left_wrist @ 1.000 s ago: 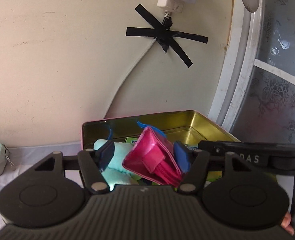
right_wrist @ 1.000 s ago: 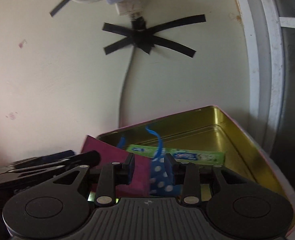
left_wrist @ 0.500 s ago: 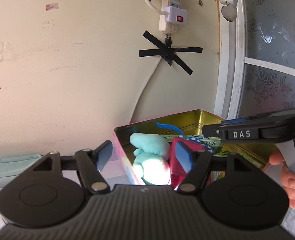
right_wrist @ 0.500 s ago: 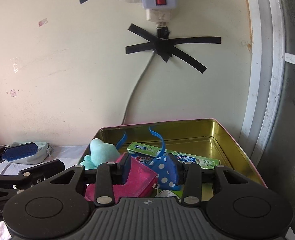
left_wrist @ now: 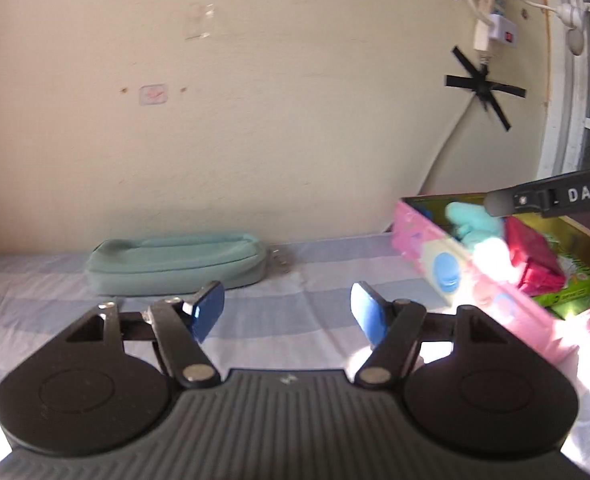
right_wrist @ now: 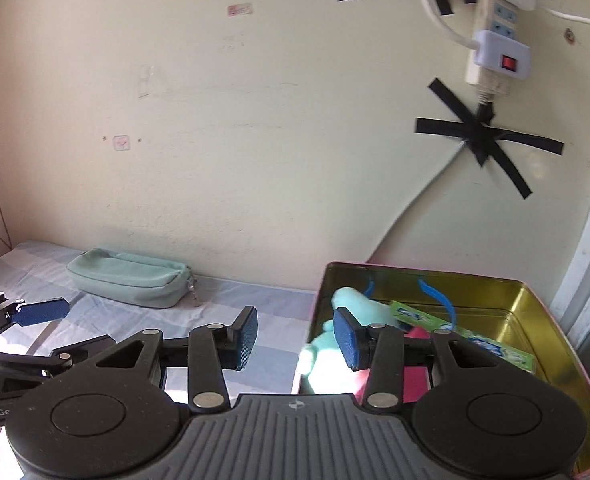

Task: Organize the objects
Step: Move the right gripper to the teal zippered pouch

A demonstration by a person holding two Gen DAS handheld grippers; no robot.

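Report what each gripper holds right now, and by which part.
Nothing is held. The left gripper and right gripper both stand open with only the bedsheet showing between their pads.

Left gripper (left_wrist: 287, 316) empty, spread — teal pouch (left_wrist: 175, 262) ahead, pink tin (left_wrist: 495, 276) rightward

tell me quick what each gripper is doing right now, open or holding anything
Left gripper: open, nothing between its fingers.
Right gripper: open, holding nothing.
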